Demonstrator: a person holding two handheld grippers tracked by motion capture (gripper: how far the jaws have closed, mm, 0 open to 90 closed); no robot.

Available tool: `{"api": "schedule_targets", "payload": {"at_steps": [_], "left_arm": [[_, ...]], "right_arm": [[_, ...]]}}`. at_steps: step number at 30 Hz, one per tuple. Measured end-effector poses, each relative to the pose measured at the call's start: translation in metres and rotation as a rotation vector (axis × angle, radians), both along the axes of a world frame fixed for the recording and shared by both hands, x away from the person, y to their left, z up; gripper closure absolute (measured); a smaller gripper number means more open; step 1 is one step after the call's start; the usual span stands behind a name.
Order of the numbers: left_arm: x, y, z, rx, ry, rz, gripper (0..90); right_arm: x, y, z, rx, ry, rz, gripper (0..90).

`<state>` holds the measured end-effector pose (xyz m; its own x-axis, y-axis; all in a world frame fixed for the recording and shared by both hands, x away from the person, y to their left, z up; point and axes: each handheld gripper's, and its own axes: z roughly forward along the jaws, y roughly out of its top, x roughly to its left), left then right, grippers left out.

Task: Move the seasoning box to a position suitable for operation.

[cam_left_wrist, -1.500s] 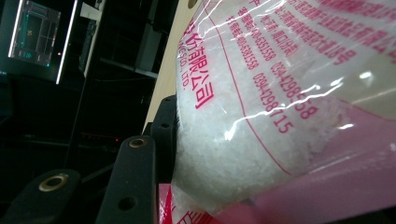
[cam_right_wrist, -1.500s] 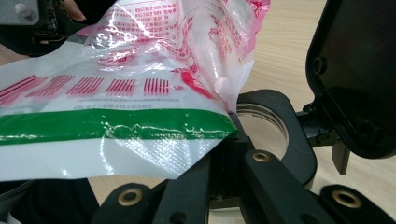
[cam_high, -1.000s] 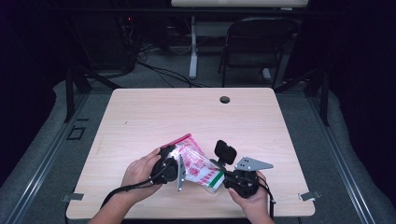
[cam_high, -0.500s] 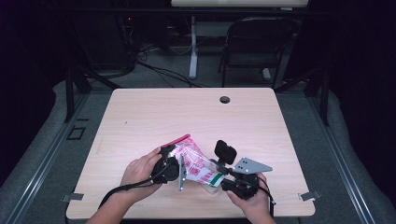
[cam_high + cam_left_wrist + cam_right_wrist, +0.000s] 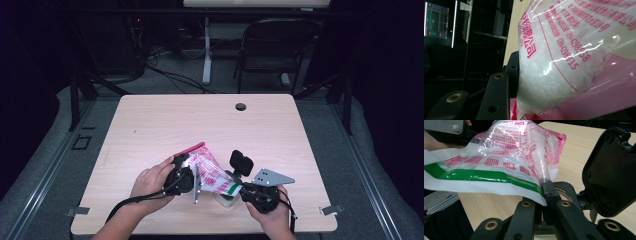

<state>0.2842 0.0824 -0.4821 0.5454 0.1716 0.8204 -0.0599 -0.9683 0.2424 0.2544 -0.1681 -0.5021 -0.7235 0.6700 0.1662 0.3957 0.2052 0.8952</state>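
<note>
A clear plastic bag of white crystals, printed in pink and red, hangs between both grippers over the table's near edge. My left gripper is shut on the bag's full body, and one pad presses into it while the other is hidden behind the bag. My right gripper has just been closing and is now shut on the bag's green-striped edge. Seen from above, the right gripper is at the bag's right end.
A black hinged lid stands open just right of the bag, also seen as a black lid above a round opening behind my right jaws. The wooden table has a cable hole. A chair stands beyond it.
Both hands and the bag stay in nearly the same place; the right gripper has shifted only slightly at the bag's edge.
</note>
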Motion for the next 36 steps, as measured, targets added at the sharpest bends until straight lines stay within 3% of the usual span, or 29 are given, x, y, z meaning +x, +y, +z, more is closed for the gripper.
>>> {"api": "schedule_targets", "payload": {"at_steps": [24,36], "left_arm": [[-0.006,-0.007,0.002,0.045,-0.058,0.000,62.9],[-0.007,-0.011,0.000,0.044,-0.084,-0.003,63.2]], "right_arm": [[0.006,-0.005,-0.006,0.002,0.056,-0.013,90.0],[0.009,-0.006,-0.012,-0.006,0.074,-0.028,90.0]]}}
